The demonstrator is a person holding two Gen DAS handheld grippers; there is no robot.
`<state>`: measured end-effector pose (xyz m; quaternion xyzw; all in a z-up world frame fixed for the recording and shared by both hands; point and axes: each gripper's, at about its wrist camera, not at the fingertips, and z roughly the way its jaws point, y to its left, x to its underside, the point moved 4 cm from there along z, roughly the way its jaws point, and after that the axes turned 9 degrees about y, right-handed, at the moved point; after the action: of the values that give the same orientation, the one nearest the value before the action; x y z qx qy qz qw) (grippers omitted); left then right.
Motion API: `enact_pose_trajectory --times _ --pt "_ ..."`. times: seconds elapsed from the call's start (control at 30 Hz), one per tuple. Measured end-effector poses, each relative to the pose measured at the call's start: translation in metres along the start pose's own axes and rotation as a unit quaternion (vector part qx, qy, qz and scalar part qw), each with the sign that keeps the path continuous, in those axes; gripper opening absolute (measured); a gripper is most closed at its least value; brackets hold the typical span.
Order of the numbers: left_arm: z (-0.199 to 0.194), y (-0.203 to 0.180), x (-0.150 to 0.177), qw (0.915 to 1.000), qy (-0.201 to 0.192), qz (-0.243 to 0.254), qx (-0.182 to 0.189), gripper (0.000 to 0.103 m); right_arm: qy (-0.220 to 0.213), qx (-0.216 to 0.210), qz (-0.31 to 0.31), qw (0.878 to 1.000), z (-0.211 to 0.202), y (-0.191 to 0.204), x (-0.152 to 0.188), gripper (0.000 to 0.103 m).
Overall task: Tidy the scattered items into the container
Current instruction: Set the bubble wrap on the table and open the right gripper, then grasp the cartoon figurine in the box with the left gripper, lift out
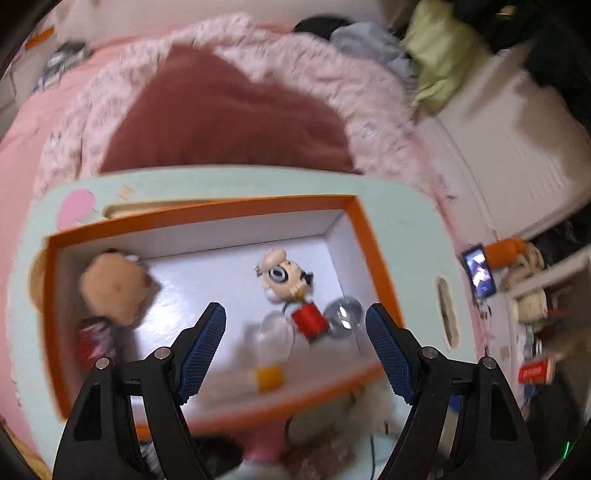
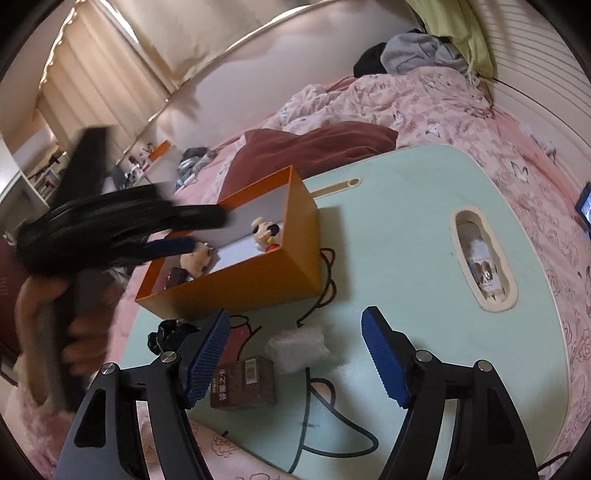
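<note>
Two claws gape empty: left claw [image 1: 295,328] | right claw [image 2: 295,336] | brown carton [image 2: 243,382] print unreadable

The open-topped orange cardboard box [image 2: 236,273] blocks the frame's centre left; bare mint-green tabletop [image 2: 399,258] lies free at right, around the oval cut-out [image 2: 482,258].

Bedroom: bed under rumpled pink patterned duvet [image 2: 406,99], maroon fleece blanket [image 2: 314,144] on it. Beige pleated curtains [image 2: 96,74] along the far wall, daylight coming through. Ribbed white panel wall [image 2: 535,74], lime-green pillow [image 2: 465,33] against it.
</note>
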<state>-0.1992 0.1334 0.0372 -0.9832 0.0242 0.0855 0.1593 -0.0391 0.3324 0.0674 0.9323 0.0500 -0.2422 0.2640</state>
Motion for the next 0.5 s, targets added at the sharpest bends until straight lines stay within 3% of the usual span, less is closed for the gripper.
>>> enact_pose_trajectory --times 0.07,0.13,0.33,0.5 --pt "0.017 -0.001 -0.007 0.9997 0.018 -0.015 0.002 0.078 0.002 -0.003 0.005 1.0 0.0 -0.003 0.001 0.074" --pt "0.032 0.0 -0.012 0.9988 0.035 -0.018 -0.028 0.075 0.003 -0.007 0.009 1.0 0.0 -0.006 0.003 0.074" --pt "0.038 0.011 -0.019 0.9973 0.029 -0.036 -0.057 0.041 0.002 -0.014 0.012 1.0 -0.002 -0.006 0.004 0.074" --pt "0.026 0.02 -0.008 0.9981 0.023 -0.015 -0.055 0.041 0.005 -0.013 0.012 1.0 -0.001 -0.006 0.006 0.074"
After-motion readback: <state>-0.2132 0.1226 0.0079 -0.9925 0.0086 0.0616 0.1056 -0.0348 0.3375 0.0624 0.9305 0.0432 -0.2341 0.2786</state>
